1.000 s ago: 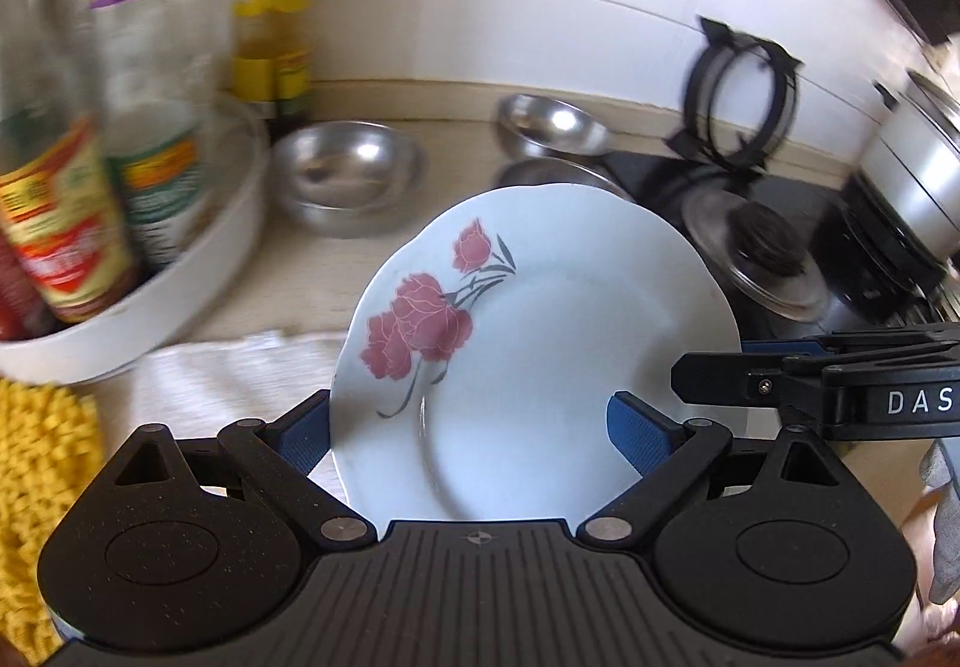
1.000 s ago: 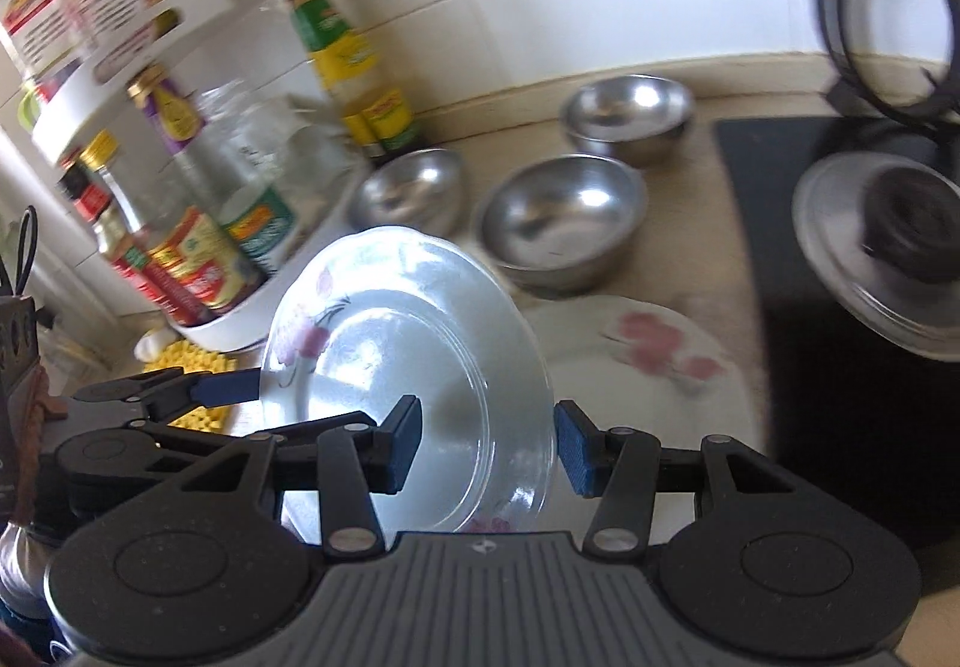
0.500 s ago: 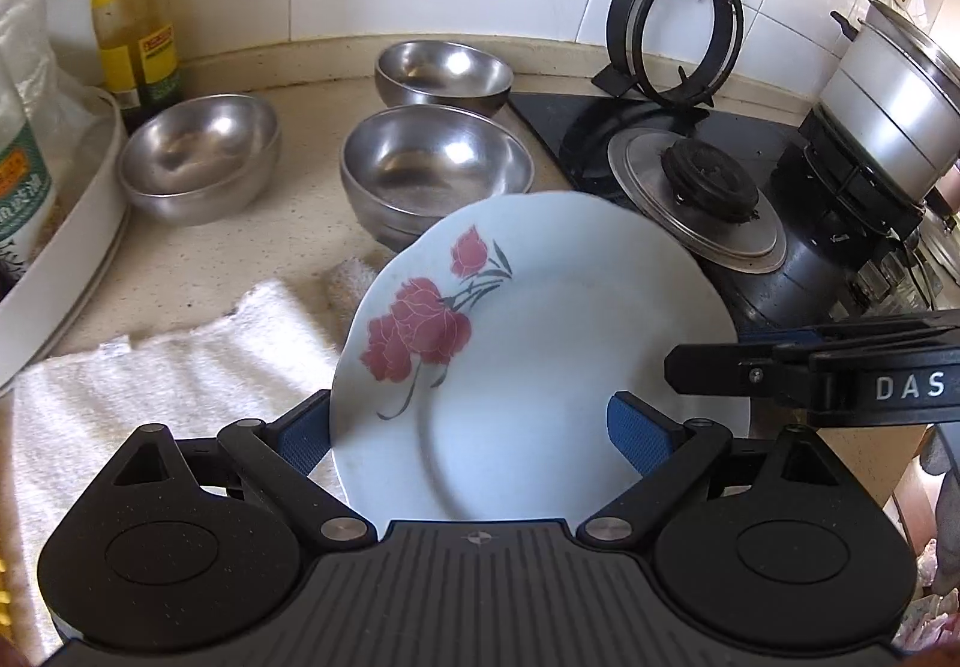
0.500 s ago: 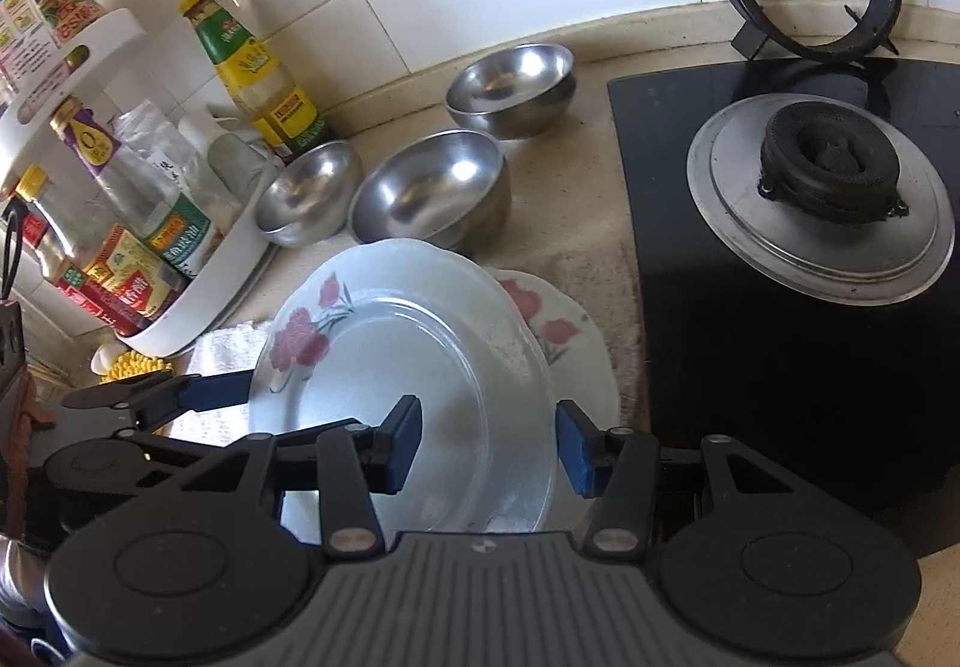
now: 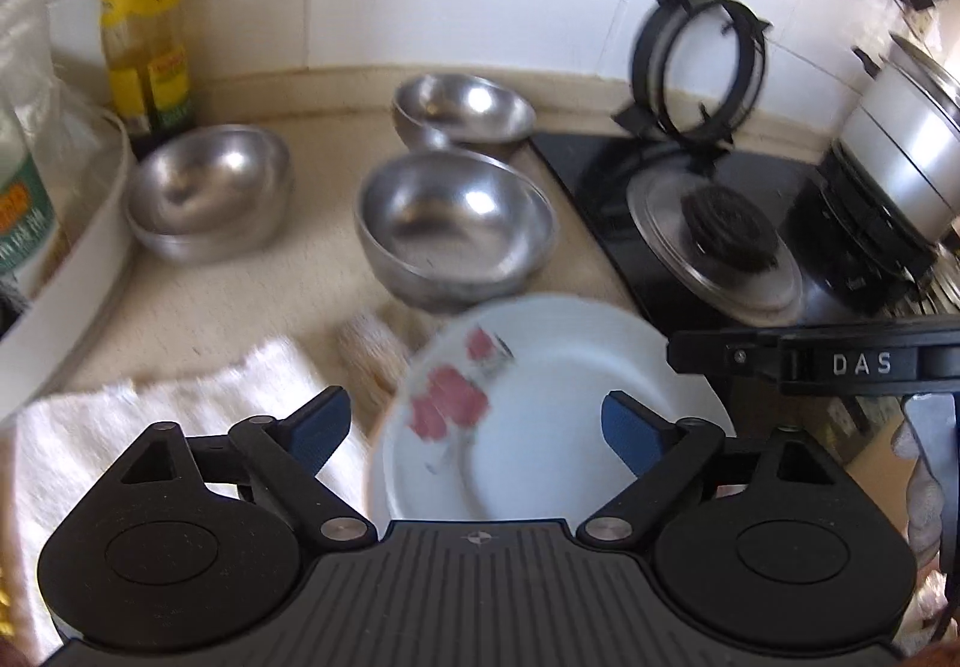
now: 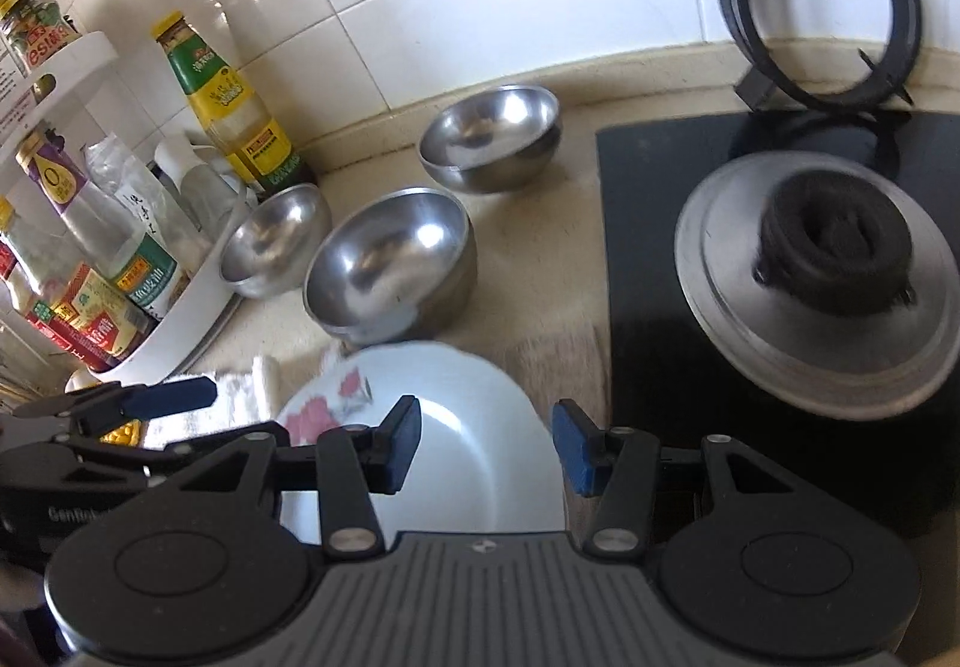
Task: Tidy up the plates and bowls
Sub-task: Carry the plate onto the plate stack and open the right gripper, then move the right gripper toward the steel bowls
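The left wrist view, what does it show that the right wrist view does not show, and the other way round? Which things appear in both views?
Only the left wrist view shows the steel pot on the far burner at the right edge.

Only the right wrist view shows the rack's upper shelf with a jar on it, and the purple-labelled bottle below.

Both views show the three steel bowls, the flowered plate, the yellow-green bottle, the black pan support leaning on the tiles, and the near burner.

Glossy white plate (image 5: pixel 558 415); shiny steel bowls (image 5: pixel 453 229); rough cloth (image 5: pixel 174 409).
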`<state>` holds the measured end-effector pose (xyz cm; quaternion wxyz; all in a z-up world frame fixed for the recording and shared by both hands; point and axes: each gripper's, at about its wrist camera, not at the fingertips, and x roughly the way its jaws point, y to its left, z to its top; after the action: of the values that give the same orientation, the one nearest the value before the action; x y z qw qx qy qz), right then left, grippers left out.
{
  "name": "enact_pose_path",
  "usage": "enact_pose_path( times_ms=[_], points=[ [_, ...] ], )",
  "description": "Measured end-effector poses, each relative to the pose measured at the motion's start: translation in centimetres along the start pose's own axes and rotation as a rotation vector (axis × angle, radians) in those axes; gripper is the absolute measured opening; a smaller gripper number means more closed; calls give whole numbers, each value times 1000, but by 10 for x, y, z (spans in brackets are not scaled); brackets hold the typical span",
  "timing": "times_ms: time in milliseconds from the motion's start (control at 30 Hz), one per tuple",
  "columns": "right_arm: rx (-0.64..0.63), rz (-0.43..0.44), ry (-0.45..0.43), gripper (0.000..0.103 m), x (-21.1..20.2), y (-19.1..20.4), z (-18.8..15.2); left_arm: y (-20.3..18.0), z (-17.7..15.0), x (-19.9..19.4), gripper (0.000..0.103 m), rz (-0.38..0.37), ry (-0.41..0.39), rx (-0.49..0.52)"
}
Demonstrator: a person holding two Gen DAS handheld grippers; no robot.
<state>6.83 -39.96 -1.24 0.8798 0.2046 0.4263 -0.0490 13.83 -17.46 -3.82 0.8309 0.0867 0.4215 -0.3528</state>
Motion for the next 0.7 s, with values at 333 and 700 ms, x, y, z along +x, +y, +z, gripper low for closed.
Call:
enact_pose_path(
  times_ms=[333,700],
  points=[
    [-34,25,11,56,39,-2,54,28,37,15,97,90,-27,-80],
    [-73,64,63,57,78,2,82,33,64,56,98,75,14,-112]
  ],
)
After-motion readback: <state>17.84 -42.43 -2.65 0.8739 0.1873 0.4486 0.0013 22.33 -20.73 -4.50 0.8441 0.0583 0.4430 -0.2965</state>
